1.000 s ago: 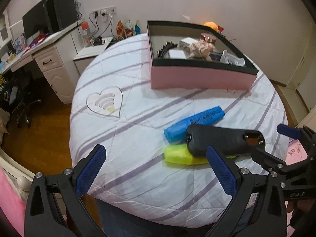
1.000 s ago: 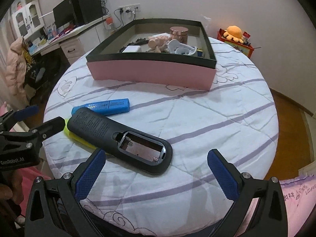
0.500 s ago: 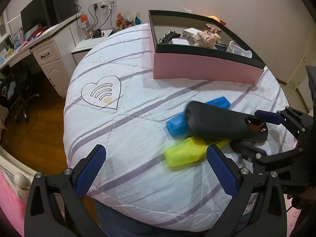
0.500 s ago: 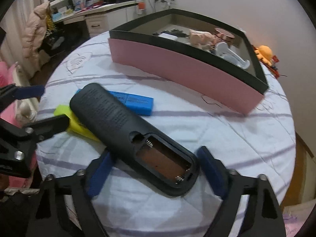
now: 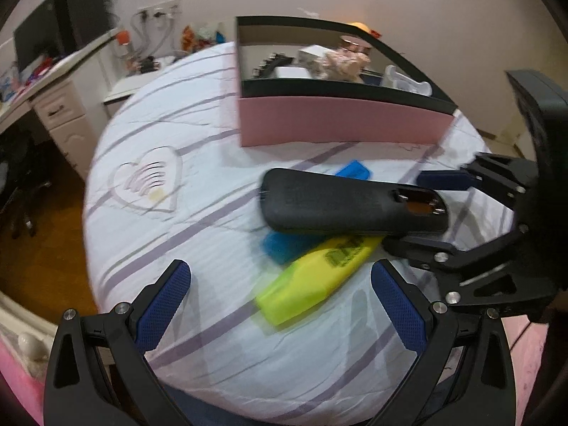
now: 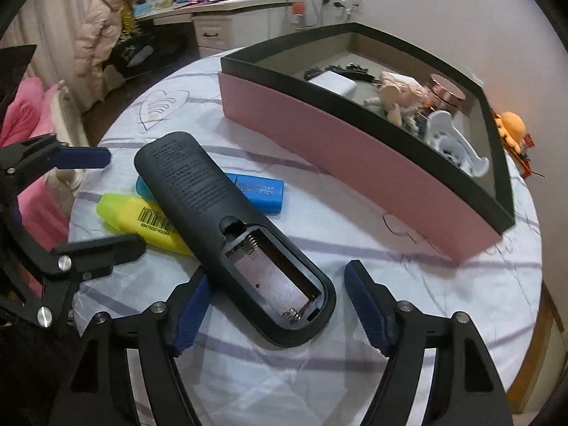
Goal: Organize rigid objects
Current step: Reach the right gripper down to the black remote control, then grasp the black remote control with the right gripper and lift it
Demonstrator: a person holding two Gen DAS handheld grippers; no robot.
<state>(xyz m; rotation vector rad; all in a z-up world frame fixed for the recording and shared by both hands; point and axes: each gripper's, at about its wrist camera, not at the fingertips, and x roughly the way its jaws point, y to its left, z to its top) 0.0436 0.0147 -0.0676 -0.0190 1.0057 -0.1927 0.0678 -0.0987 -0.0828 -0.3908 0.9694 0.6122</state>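
A black remote (image 6: 198,184) with its battery bay uncovered lies across a yellow highlighter (image 6: 142,216) and a blue highlighter (image 6: 262,191) on the round table. My right gripper (image 6: 277,273) is closing around the remote's battery end. Its left pad touches the remote, while a thin gap shows at its right pad. In the left wrist view the remote (image 5: 337,202) sits between the right gripper's fingers (image 5: 408,213). My left gripper (image 5: 278,266) stands open and empty just in front of the yellow highlighter (image 5: 319,277). The pink box (image 6: 355,149) with a black rim stands behind.
The pink box (image 5: 337,120) holds several small items, among them a white holder, a copper-lidded jar and a plush toy. The quilted white cloth (image 5: 177,241) drops off at the table's round edge. A desk with drawers (image 5: 56,113) stands far left, and pink bedding lies near left.
The right gripper's jaws narrowed from wide apart to close around the remote's battery end, and the gripper rolled. The remote swung over the blue highlighter. The left gripper barely moved.
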